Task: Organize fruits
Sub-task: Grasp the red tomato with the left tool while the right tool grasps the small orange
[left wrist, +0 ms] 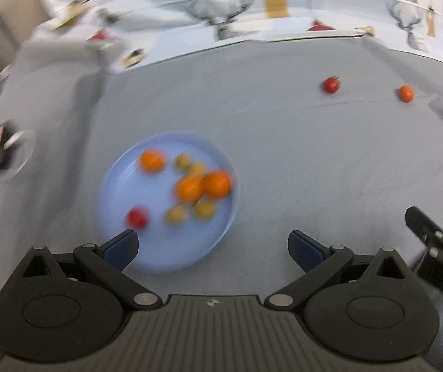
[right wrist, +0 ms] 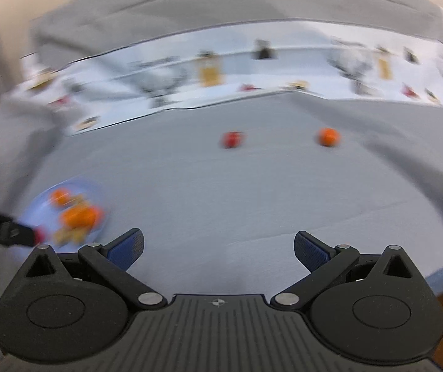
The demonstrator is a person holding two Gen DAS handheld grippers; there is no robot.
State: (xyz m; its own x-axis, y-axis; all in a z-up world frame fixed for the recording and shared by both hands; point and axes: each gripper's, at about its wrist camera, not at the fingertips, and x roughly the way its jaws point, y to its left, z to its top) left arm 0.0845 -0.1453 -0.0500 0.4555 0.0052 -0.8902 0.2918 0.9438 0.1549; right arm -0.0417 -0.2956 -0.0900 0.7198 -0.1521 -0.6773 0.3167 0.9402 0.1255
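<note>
Fruit (left wrist: 187,189), blurred orange, yellow, red, fills blue plate (left wrist: 119,179); both tongs spread, empty.

Bare cloth (right wrist: 221,192) around stray fruits (right wrist: 233,139)

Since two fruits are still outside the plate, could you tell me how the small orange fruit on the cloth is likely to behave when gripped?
The small orange fruit looks round and smooth, so it will probably roll if nudged on the grey tablecloth. It seems light and could squirt out of the open right claw if pinched off-centre. Blur hides whether it is soft.
</note>
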